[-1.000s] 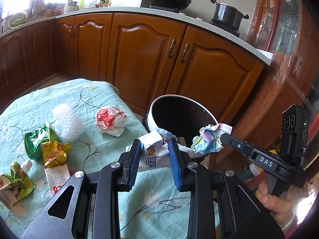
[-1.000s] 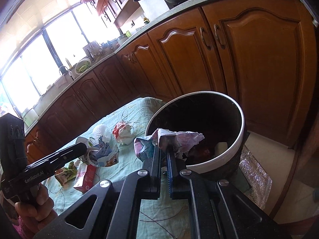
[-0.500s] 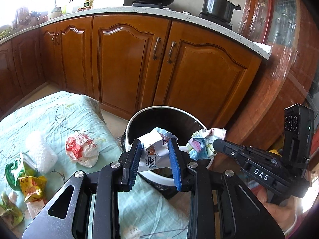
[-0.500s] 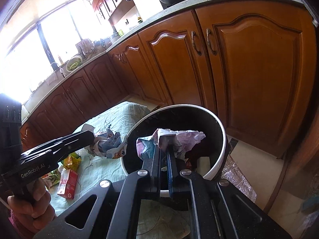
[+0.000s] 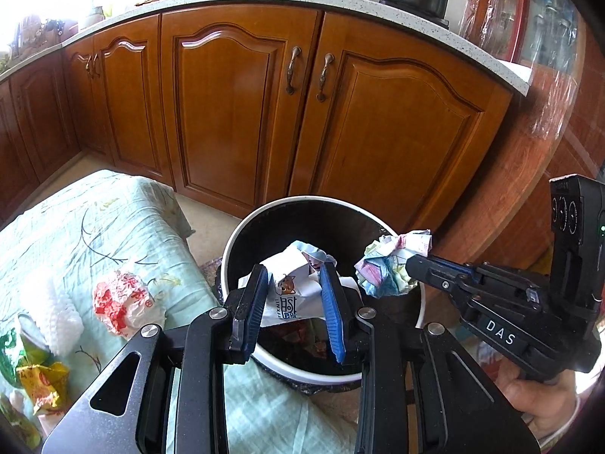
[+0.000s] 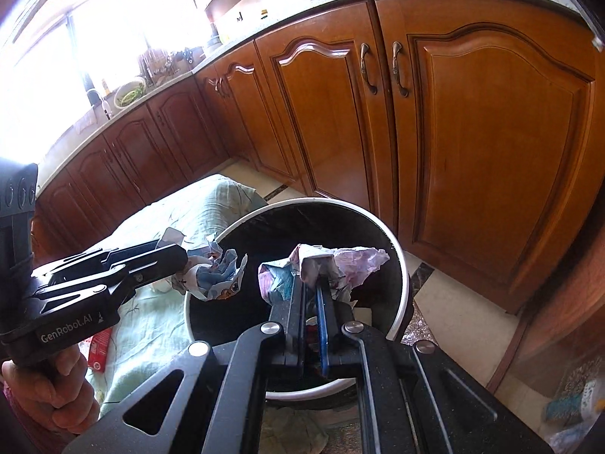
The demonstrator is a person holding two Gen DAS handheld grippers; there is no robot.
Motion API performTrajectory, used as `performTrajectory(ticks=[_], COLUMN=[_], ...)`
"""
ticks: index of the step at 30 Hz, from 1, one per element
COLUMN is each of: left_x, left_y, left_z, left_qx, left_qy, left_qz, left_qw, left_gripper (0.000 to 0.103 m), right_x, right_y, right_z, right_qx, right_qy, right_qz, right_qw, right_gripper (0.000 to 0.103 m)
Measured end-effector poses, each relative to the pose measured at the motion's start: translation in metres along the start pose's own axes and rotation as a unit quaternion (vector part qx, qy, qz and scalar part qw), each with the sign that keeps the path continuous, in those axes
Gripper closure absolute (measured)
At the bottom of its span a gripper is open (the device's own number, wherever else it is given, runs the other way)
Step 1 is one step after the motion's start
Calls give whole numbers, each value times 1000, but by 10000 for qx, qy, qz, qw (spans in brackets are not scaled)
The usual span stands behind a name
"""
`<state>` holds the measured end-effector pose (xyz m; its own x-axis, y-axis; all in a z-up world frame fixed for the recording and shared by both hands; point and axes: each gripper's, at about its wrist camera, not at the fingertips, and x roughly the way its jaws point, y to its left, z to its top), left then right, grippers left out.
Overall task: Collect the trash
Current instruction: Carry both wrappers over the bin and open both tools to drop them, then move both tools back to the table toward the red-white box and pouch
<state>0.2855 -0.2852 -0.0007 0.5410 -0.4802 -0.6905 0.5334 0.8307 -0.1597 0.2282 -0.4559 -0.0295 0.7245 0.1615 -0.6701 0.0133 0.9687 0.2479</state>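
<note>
Your left tool (image 5: 295,299) pinches a crumpled white wrapper (image 5: 293,287) directly above the mouth of the white-rimmed trash bin (image 5: 382,223). Your right tool (image 6: 310,287) is pressed onto a crumpled pastel paper wad (image 6: 340,261), also over the bin's opening, just beside the wrapper but apart from it. The bin stands on the floor against the edge of the green-clothed bench (image 5: 94,227), with wooden cabinet doors (image 5: 397,132) close behind. A red-and-white bag (image 5: 123,300) lies on the bench near the edge. Your right hand (image 5: 540,397) grips its handle low.
</note>
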Motion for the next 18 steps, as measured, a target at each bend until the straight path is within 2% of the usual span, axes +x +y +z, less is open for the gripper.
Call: performTrajectory(ticks=[5, 9, 11, 14, 16, 18], left_x=[7, 2, -2, -10, -18, -26], left_y=[0, 0, 0, 1, 4, 9], left_z=[1, -2, -5, -13, -22, -32], left_qx=[-53, -112, -115, -129, -165, -247], left_qy=[100, 59, 32, -3, -19, -18], left_qz=[0, -45, -54, -48, -28, 3], left_qw=[9999, 9999, 9999, 9999, 9999, 9997], left_gripper=[67, 51, 50, 50, 50, 49], right_x=[6, 3, -1, -9, -16, -23], right_y=[-4, -8, -10, -9, -6, -1], right_z=[-1, -6, -8, -13, -18, -24], right_qx=[39, 195, 270, 398, 470, 553], right_qy=[103, 23, -27, -166, -292, -410], right_qz=[-45, 19, 39, 137, 201, 281], right_qw=[9999, 9998, 9996, 9990, 9983, 9972], right_gripper=[86, 56, 55, 41, 25, 17])
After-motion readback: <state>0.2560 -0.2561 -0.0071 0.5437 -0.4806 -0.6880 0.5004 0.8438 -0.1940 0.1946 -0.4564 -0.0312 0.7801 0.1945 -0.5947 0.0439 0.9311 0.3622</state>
